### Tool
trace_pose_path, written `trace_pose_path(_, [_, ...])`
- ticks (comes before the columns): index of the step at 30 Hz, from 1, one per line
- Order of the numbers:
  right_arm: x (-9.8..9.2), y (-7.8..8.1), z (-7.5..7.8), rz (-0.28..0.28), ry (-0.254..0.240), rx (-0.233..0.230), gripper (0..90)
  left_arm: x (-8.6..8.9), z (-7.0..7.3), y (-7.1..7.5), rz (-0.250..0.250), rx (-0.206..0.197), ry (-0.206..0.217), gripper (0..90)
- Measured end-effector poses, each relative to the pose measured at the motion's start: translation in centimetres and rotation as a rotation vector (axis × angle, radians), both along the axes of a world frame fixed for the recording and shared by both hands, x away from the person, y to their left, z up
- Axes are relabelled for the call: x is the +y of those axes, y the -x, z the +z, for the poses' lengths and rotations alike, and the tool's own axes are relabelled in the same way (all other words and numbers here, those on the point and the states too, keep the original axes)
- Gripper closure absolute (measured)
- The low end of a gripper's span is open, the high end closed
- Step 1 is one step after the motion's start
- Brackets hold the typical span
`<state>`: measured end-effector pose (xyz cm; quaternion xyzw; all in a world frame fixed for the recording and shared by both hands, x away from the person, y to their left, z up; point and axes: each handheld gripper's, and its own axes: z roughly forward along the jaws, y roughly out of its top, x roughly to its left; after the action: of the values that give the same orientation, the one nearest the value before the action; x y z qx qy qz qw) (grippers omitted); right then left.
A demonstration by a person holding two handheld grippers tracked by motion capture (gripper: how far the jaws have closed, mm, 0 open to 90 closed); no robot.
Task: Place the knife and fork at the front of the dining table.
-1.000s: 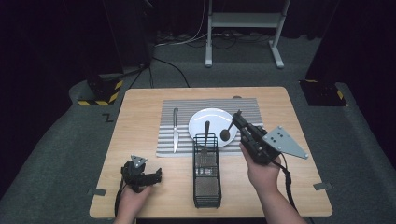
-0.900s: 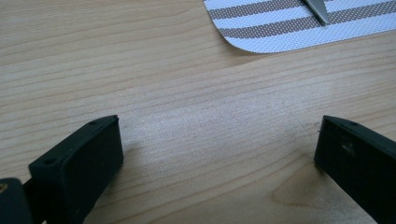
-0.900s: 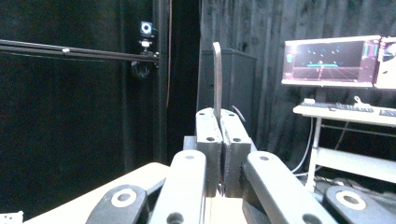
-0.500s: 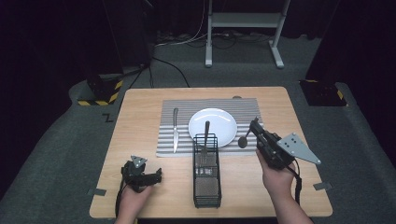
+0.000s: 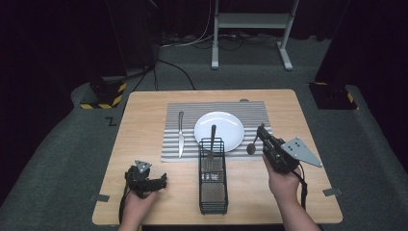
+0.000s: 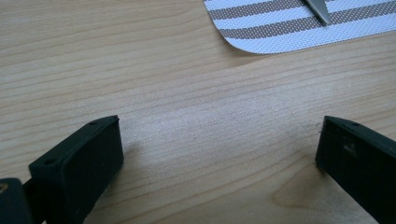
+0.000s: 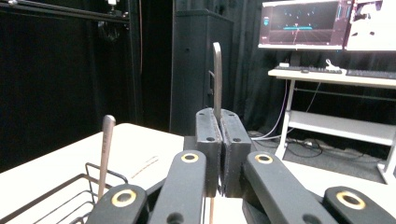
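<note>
A spoon point(image 5: 253, 146) is clamped by its handle in the right gripper point(image 5: 263, 136), hanging at four o'clock off the white plate point(image 5: 231, 126), which is bare. The black wire caddy point(image 5: 212, 192) at six o'clock holds one fork point(image 5: 211, 140). The left gripper point(image 5: 162, 181) rests with jaws apart, holding nothing.

A lab or recording studio is shown: black curtains point(image 5: 53, 43) are hung around a wooden table point(image 5: 144, 120), and monitors point(image 7: 303, 23) with a keyboard point(image 7: 369, 73) are placed on a desk point(image 7: 327, 79).
</note>
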<state>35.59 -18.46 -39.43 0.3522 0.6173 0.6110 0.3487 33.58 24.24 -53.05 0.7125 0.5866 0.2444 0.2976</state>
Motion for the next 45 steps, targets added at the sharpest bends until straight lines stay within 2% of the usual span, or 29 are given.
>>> trace_pose_path(3, [0.1,-0.5,-0.4,-0.010,0.003,0.004,88.5,0.1,0.0,0.0,-0.006,0.003,0.001,0.7])
trace_pose_path(7, [0.2,-1.3,-1.2,-0.022,0.025,0.030,88.5,0.0,0.0,0.1,-0.003,0.002,0.001,1.0])
trace_pose_path(14, [0.5,-3.8,-3.0,-0.048,0.046,0.071,88.7,0.0,0.0,0.2,-0.005,0.003,0.001,1.0])
trace_pose_path(15, [0.5,-4.3,-3.6,-0.054,0.042,0.089,88.7,0.1,0.0,0.2,-0.005,0.003,0.001,1.0])
trace_pose_path(21, [0.3,-5.3,-4.7,-0.075,0.052,0.136,88.6,0.0,0.0,0.1,-0.009,0.001,-0.001,0.9])
trace_pose_path(27, [-0.1,-5.7,-5.2,-0.074,0.068,0.172,88.7,0.0,0.0,0.1,-0.014,0.004,0.003,0.5])
trace_pose_path(33, [0.1,-6.2,-5.7,-0.081,0.082,0.182,88.6,0.0,0.0,0.1,-0.015,0.004,0.004,0.5])
trace_pose_path(43, [0.3,-8.1,-6.1,-0.097,0.041,0.195,88.5,0.0,0.0,0.1,-0.015,0.005,0.004,0.5])
trace_pose_path(45, [0.4,-8.7,-6.1,-0.099,0.036,0.210,88.5,0.0,0.0,0.1,-0.015,0.005,0.004,0.5])
